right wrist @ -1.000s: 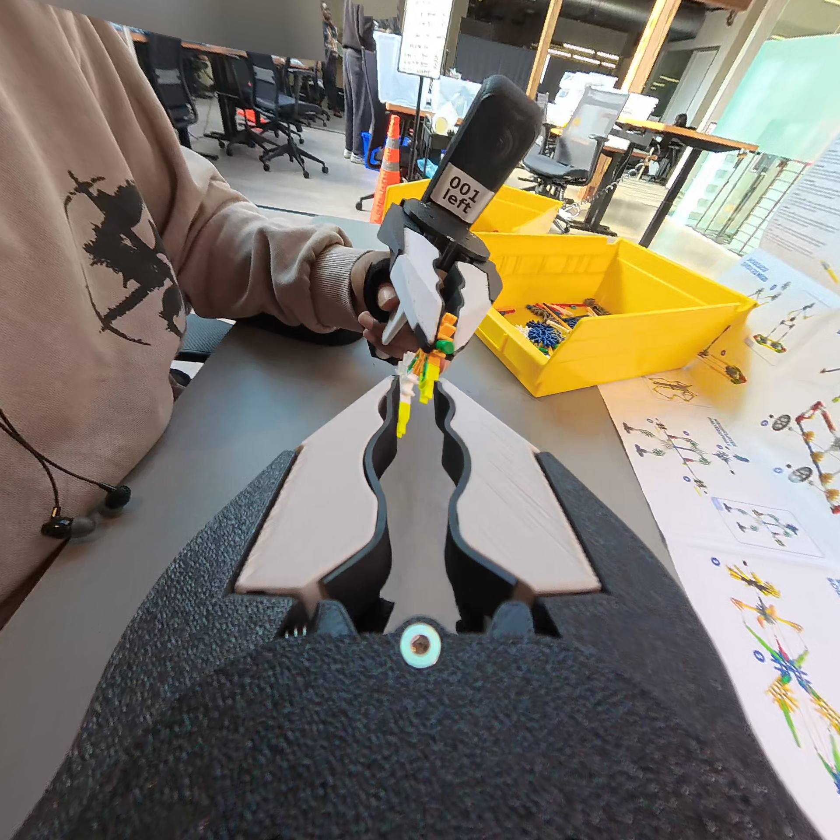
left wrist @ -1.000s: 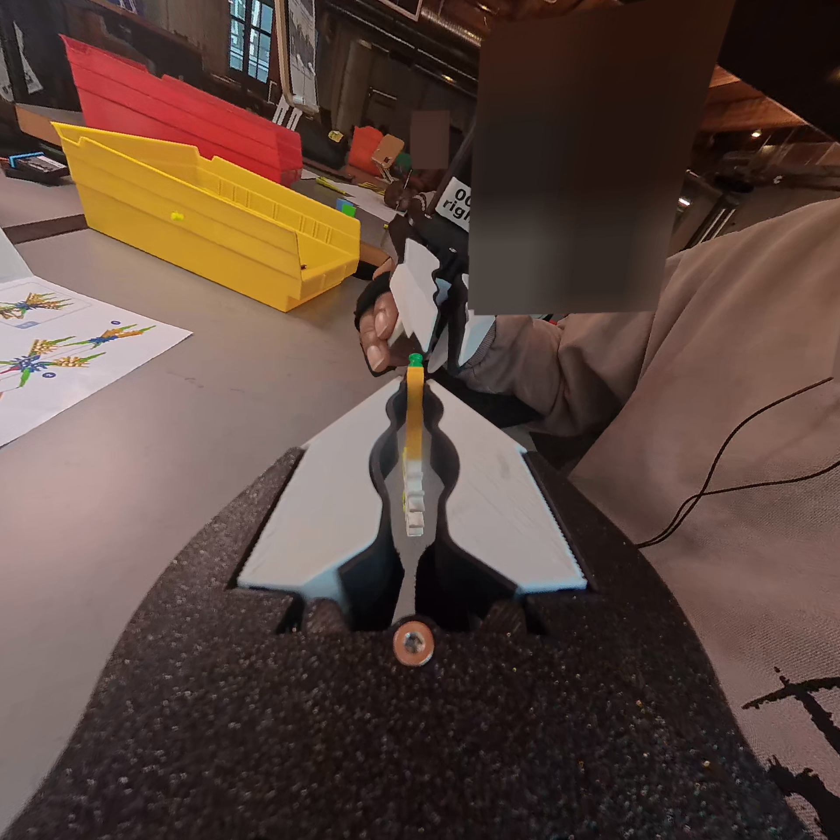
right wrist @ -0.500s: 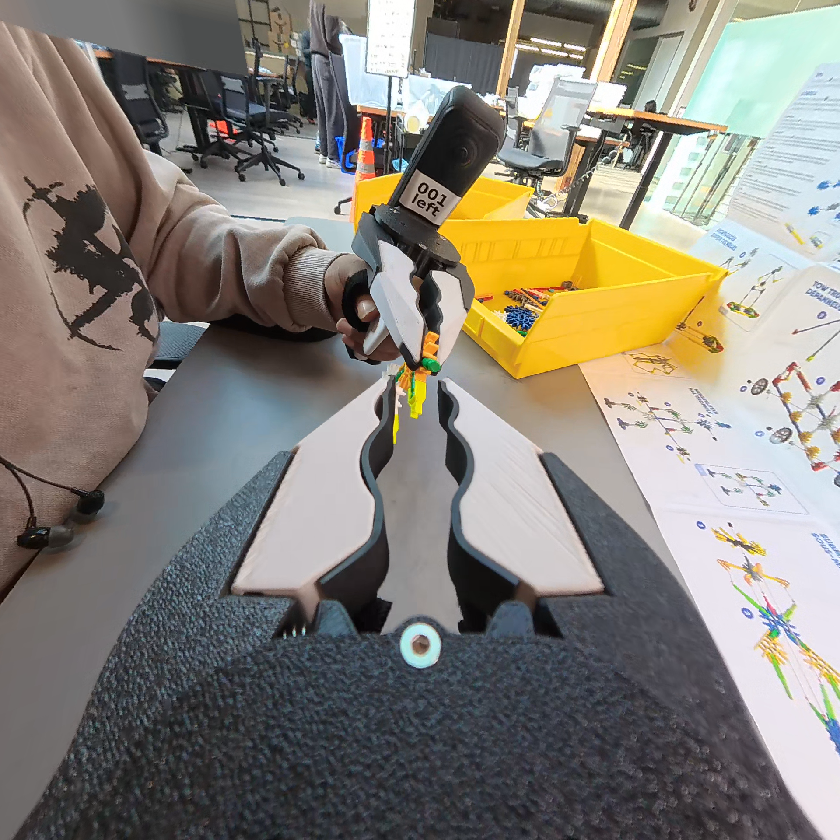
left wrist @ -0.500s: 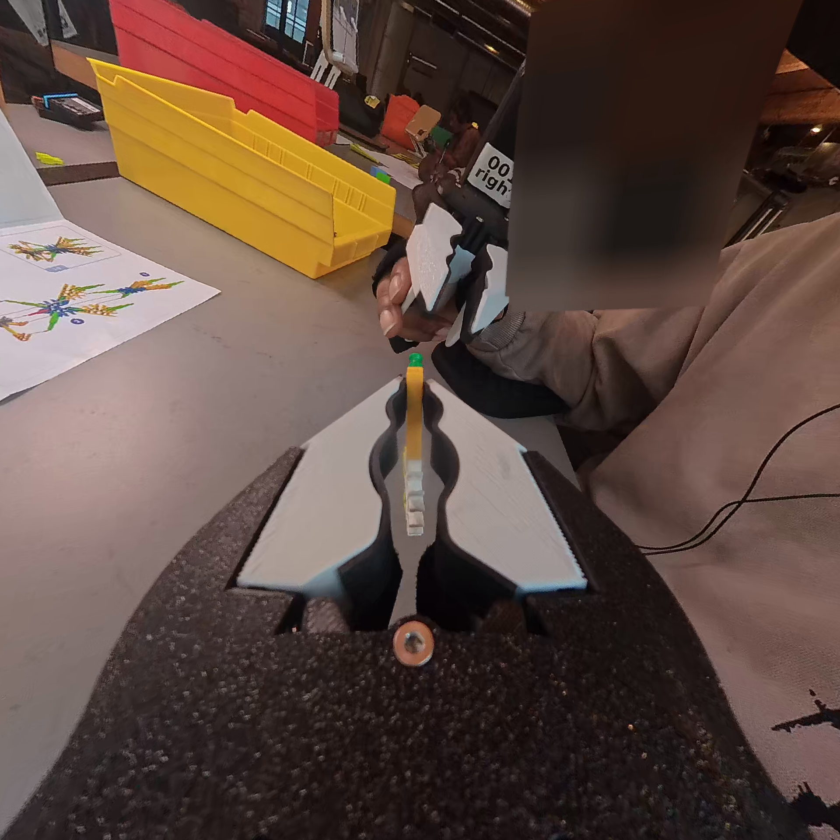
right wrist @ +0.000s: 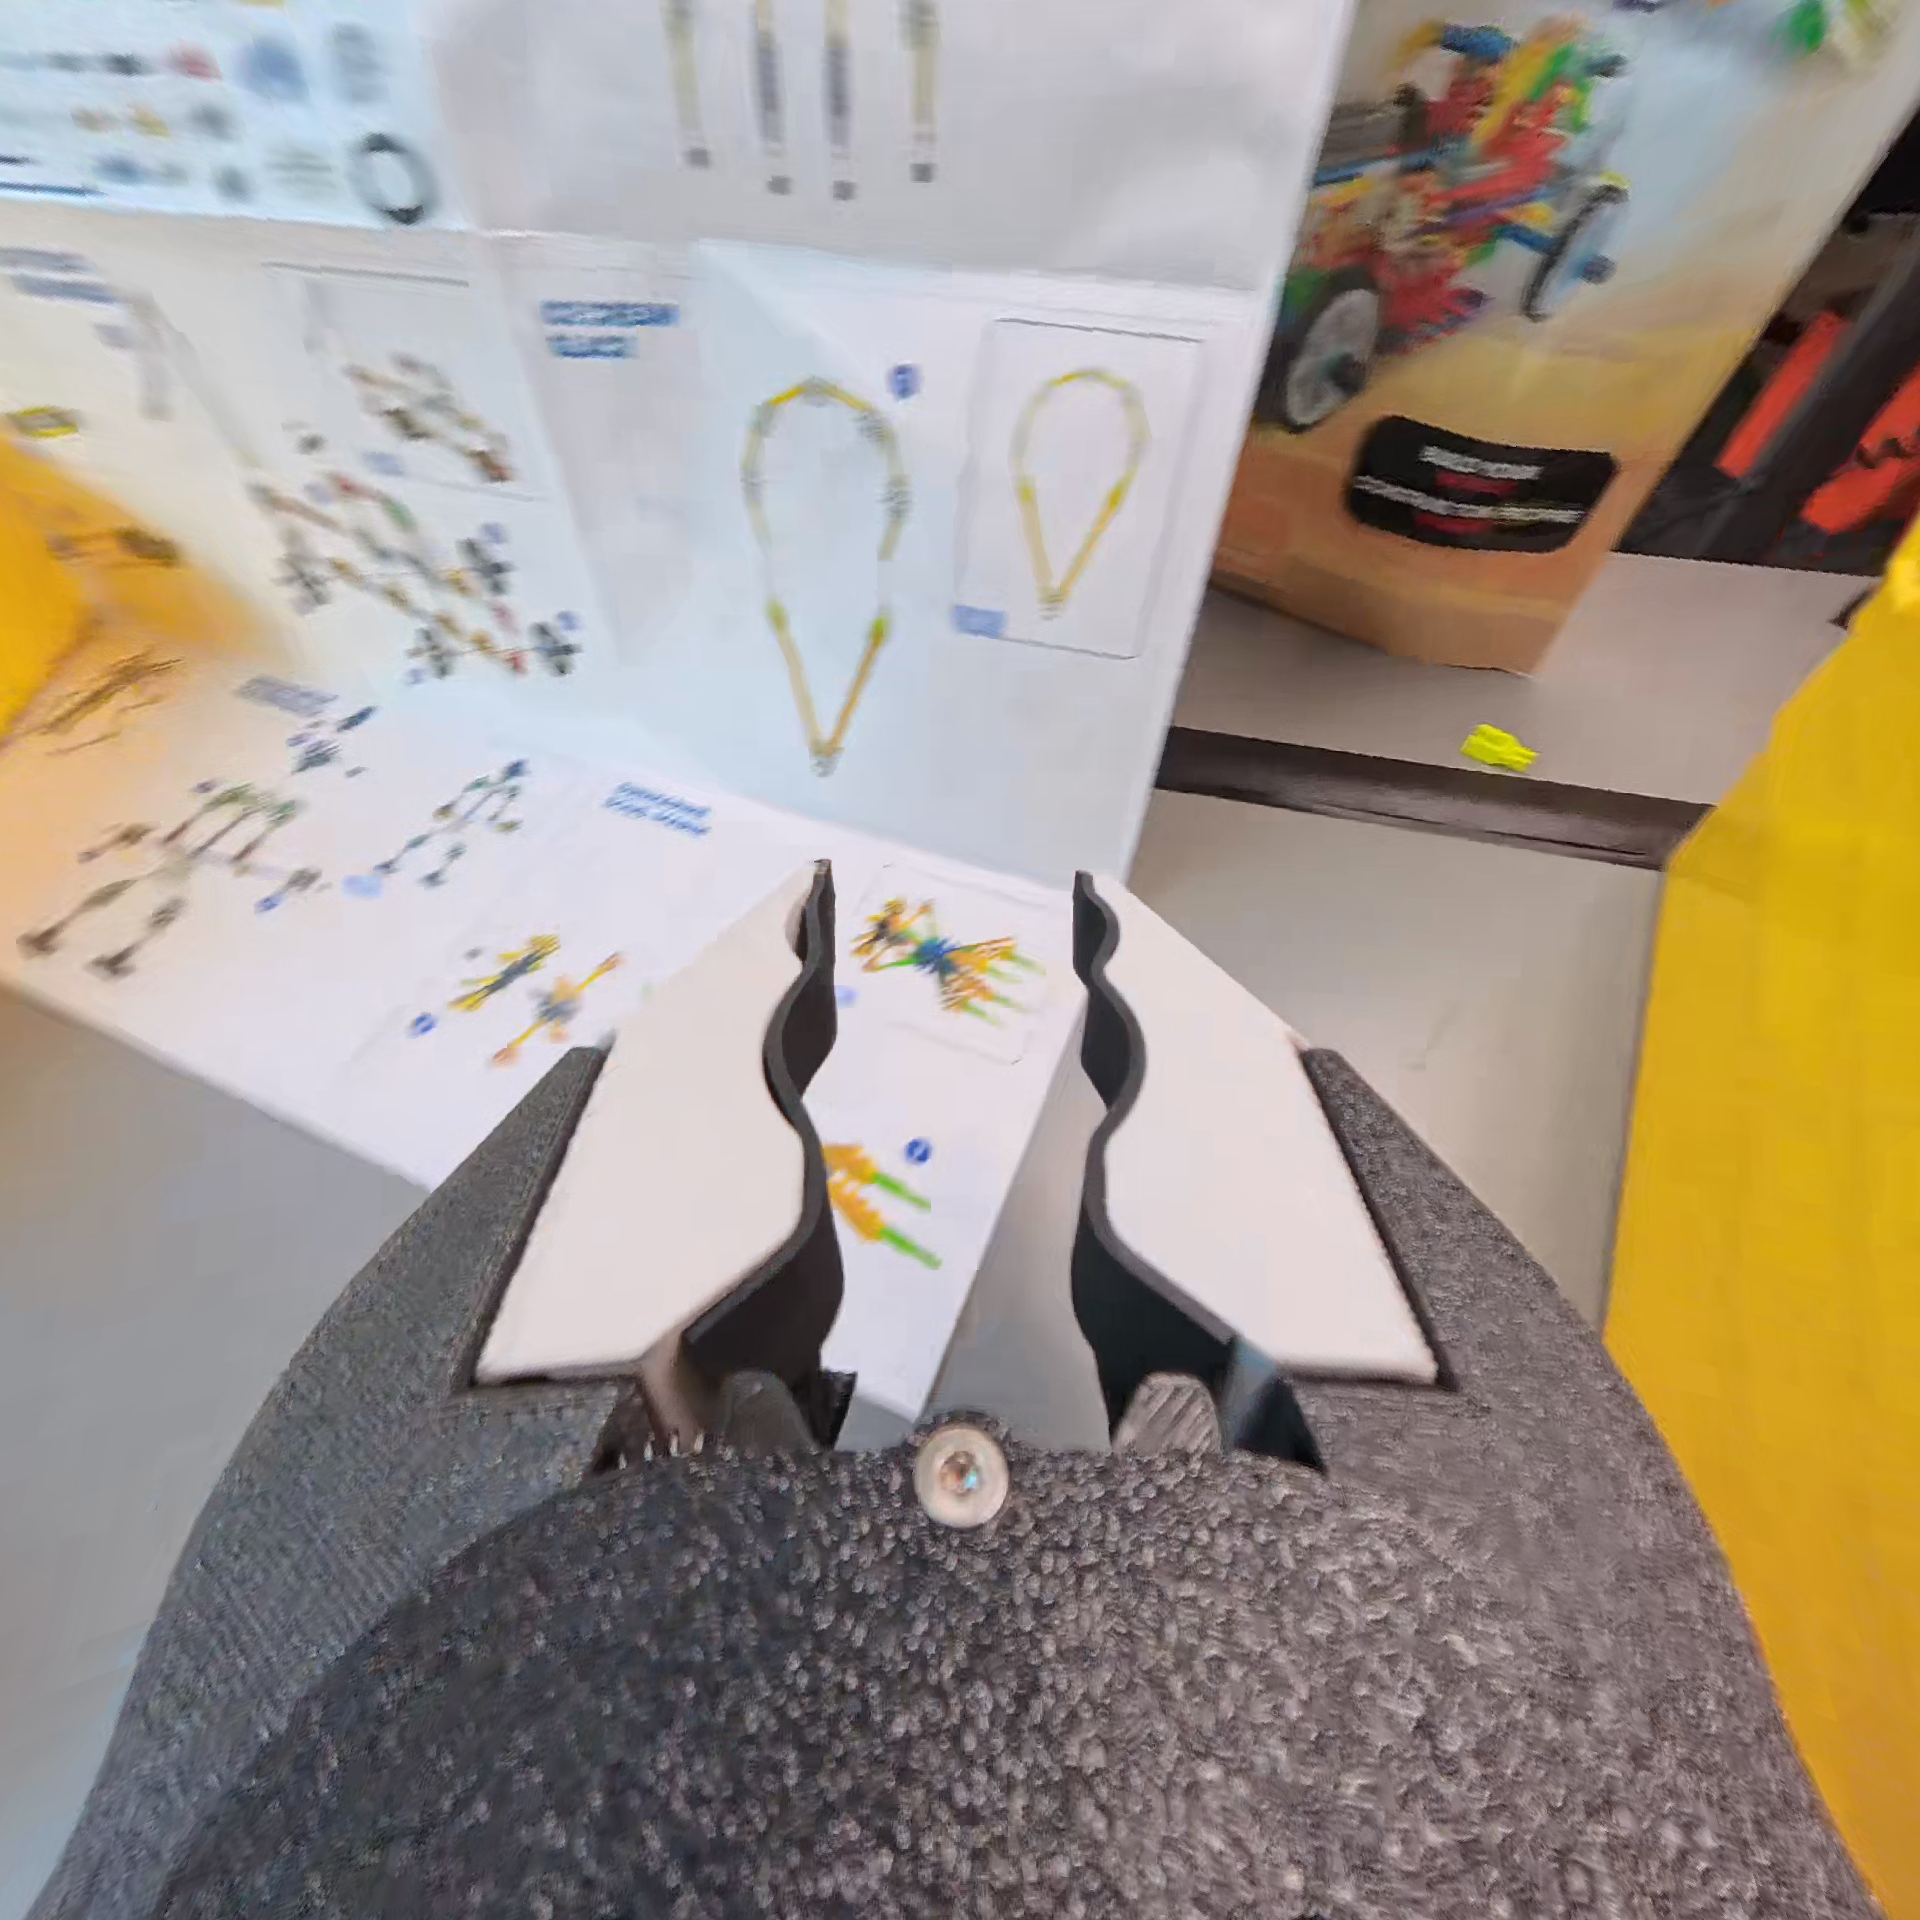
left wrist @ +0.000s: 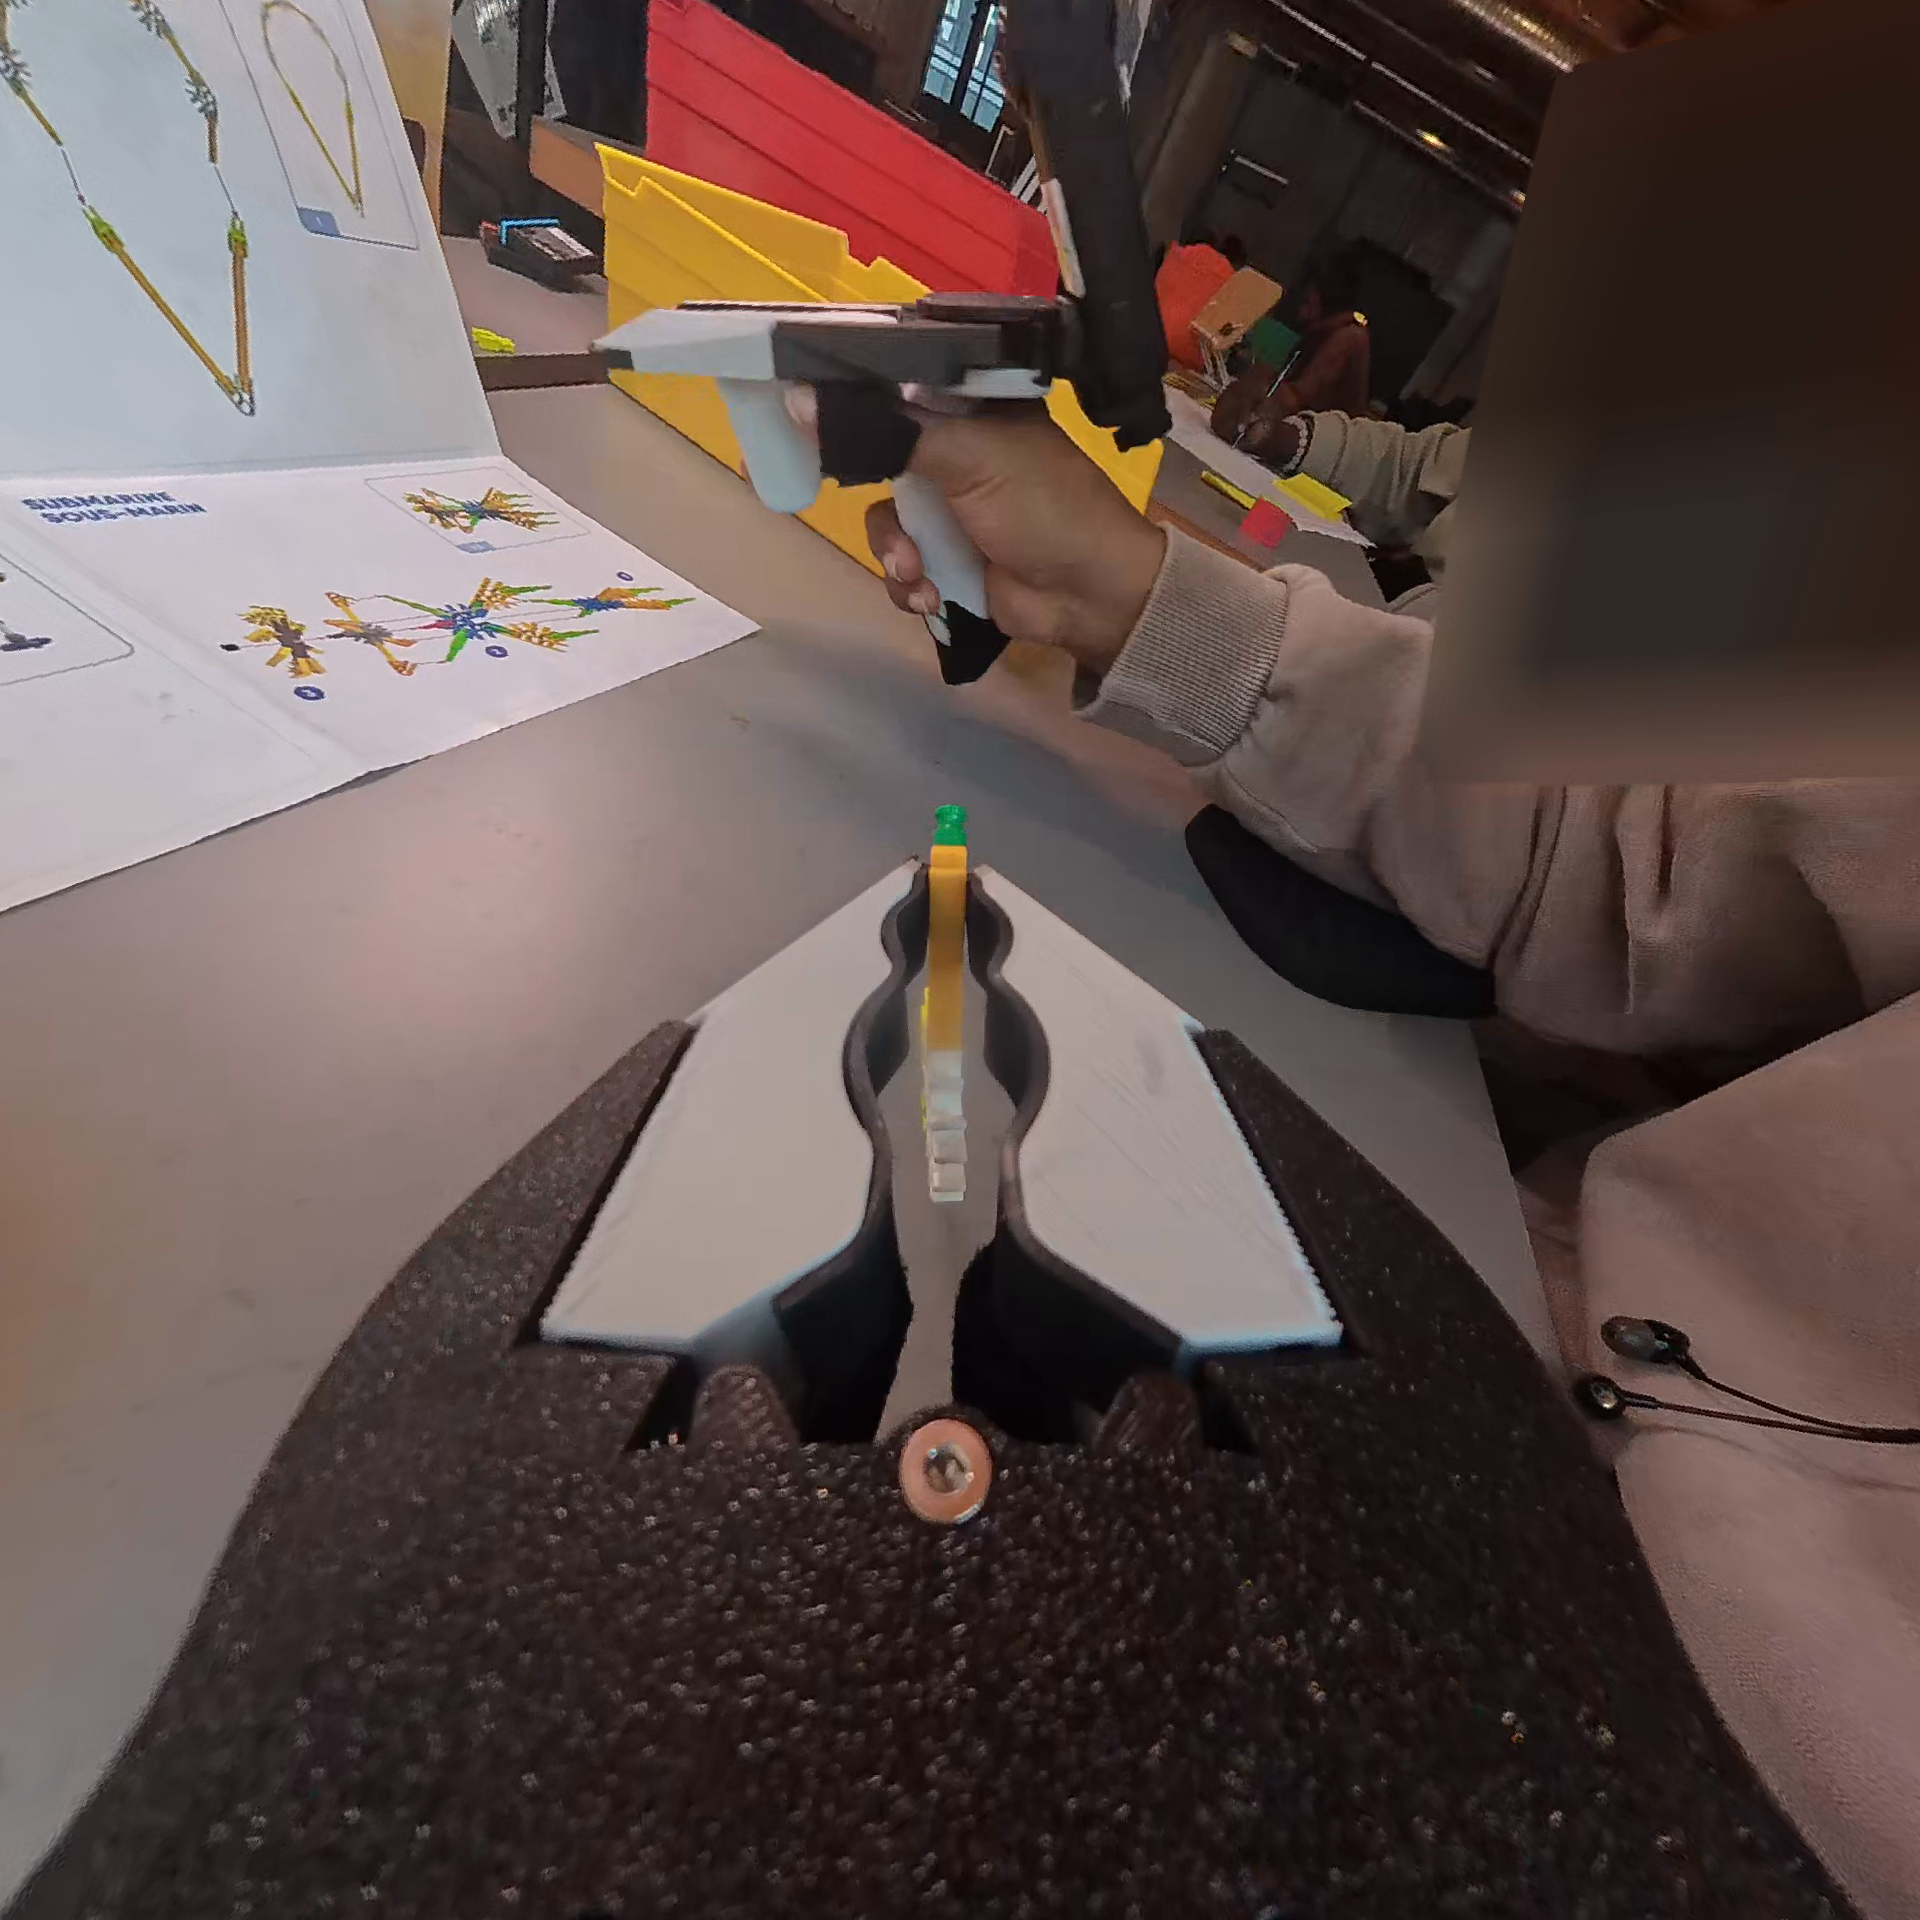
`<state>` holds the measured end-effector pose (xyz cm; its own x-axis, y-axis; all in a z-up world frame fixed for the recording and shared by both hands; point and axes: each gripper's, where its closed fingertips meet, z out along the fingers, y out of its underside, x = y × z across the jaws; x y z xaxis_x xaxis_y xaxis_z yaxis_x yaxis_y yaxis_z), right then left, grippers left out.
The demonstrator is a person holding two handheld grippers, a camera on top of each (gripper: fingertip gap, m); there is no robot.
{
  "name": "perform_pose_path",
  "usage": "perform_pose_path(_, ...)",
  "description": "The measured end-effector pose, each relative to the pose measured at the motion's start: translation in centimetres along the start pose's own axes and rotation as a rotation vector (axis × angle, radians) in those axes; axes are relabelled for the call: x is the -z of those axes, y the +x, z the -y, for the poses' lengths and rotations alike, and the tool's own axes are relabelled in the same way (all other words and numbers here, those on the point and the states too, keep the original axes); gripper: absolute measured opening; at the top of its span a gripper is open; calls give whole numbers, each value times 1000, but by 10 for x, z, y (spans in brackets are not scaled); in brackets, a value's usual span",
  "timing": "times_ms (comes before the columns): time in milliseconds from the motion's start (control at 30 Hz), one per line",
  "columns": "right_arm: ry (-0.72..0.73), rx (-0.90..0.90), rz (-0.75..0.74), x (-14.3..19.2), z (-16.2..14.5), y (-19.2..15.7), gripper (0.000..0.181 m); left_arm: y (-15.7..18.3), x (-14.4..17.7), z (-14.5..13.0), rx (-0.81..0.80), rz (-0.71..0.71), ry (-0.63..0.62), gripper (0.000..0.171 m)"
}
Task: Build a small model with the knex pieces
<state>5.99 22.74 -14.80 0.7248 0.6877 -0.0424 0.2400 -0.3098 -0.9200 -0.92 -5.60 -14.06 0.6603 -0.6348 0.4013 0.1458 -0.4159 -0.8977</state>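
Left wrist view first: the left gripper (left wrist: 943,883) is clamped tight on a small toy assembly (left wrist: 945,1023), a stack of white, yellow and orange plastic bits with a green tip poking out past the fingertips, held over the grey table (left wrist: 416,987). Using that assembly as the landmark: up and to the left of it lies a white instruction sheet (left wrist: 343,623) with colourful build diagrams and some blue heading text, partly propped upright. Straight beyond it, well apart, a hand (left wrist: 1023,530) holds the right gripper (left wrist: 623,353) sideways in the air, in front of a yellow bin (left wrist: 727,249) with a red bin (left wrist: 831,145) behind that. To the right of the assembly is a beige sleeve (left wrist: 1403,769). Right wrist view: pretty blurry, but the right gripper (right wrist: 951,878) has its fingers spread apart with nothing between them, hovering over the instruction sheet (right wrist: 665,582). Off to the right there's a cardboard toy box (right wrist: 1475,312) with a printed model and a dark logo patch, a little yellow piece (right wrist: 1496,748) on the table, and a yellow bin wall (right wrist: 1787,1039) at the edge.
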Motion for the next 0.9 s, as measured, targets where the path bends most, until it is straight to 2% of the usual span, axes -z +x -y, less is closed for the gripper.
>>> perform_pose_path(167,-114,-160,-185,-58,17,81,43,-1,4,3,9,0,17,6)
perform_pose_path(267,-236,-135,-280,-80,16,117,39,-3,6,4,21,-6,24,6)
perform_pose_path(333,-352,-51,-324,-91,13,136,33,-4,7,5,38,-13,29,6)
perform_pose_path(433,-627,76,-270,-105,0,143,37,-5,8,4,66,-25,30,6)
perform_pose_path(467,-682,146,-292,-107,3,149,40,-5,8,5,67,-28,32,6)
perform_pose_path(500,-710,160,-290,-112,6,151,46,-5,9,5,66,-27,34,6)
perform_pose_path(567,-818,133,-287,-115,-3,156,44,-9,10,5,72,-22,33,6)
perform_pose_path(700,-825,90,-348,-129,-15,166,42,-14,13,7,124,-35,50,6)
perform_pose_path(900,-748,-140,-302,-136,-22,162,30,-18,16,10,191,-60,78,6)
